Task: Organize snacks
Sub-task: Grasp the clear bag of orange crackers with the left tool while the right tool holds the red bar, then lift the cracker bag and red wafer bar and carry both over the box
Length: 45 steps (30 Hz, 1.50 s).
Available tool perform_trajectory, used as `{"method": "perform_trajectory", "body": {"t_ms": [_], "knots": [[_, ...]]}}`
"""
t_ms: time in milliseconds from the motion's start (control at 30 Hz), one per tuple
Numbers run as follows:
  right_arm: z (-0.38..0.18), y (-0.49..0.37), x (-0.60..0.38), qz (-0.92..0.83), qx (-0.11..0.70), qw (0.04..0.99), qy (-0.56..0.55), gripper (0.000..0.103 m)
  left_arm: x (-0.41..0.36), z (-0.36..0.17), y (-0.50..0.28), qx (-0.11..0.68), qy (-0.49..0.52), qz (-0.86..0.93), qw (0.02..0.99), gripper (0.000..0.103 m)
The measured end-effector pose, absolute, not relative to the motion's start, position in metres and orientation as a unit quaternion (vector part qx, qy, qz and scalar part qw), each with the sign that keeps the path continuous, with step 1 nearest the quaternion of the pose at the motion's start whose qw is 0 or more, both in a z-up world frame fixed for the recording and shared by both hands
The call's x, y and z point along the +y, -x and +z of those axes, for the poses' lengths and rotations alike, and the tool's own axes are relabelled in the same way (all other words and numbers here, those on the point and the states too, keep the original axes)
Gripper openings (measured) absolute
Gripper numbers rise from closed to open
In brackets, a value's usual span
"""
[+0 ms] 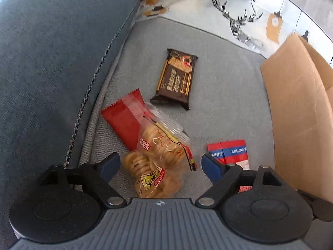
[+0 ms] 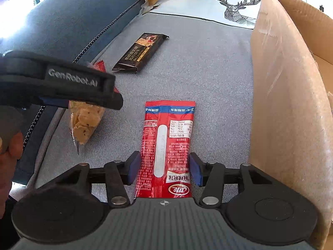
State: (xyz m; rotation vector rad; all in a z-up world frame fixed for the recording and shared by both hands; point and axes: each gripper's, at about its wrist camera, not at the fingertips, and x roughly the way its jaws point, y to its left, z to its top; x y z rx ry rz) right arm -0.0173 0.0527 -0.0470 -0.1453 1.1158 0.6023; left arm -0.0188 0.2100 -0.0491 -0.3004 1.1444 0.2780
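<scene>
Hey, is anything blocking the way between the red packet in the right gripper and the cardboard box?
Nothing visible does. The red packet sits between the right gripper fingers, and only bare grey cushion lies between it and the cardboard box, whose tall near wall it must clear.

cracker bag (image 1: 154, 162) overlaps flat packet (image 1: 124, 118); wrapped bar (image 1: 175, 79) behind; cardboard box (image 1: 297, 114) right.

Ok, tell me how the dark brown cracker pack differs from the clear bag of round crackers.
The dark brown cracker pack is opaque and flat; the clear bag of round crackers is see-through and lumpy, its contents visible. The brown pack lies alone farther back; the clear bag sits between the open left gripper's fingers, overlapping a red packet. Both rest on the grey sofa cushion.
</scene>
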Motion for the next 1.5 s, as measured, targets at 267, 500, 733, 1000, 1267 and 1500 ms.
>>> {"method": "perform_trajectory", "body": {"t_ms": [267, 500, 733, 1000, 1267, 1500], "knots": [[-0.048, 0.017, 0.055, 0.279, 0.521, 0.803, 0.07, 0.053, 0.203, -0.052, 0.016, 0.543, 0.124, 0.131, 0.82, 0.086], [-0.047, 0.018, 0.055, 0.28, 0.519, 0.804, 0.074, 0.05, 0.205, -0.047, 0.018, 0.535, 0.122, 0.143, 0.824, 0.076], [-0.03, 0.02, 0.051, 0.279, 0.485, 0.826, 0.069, 0.011, 0.21, -0.028, 0.025, 0.502, 0.137, 0.155, 0.84, 0.072], [-0.031, 0.028, 0.047, 0.287, 0.49, 0.819, 0.078, 0.048, 0.211, -0.009, 0.037, 0.483, 0.146, 0.158, 0.849, 0.072], [-0.055, 0.03, 0.066, 0.27, 0.504, 0.815, 0.095, 0.077, 0.209, 0.003, 0.04, 0.475, 0.143, 0.152, 0.855, 0.072], [-0.05, 0.041, 0.075, 0.284, 0.476, 0.823, 0.12, 0.046, 0.209, 0.012, 0.049, 0.457, 0.154, 0.15, 0.863, 0.072]]}}
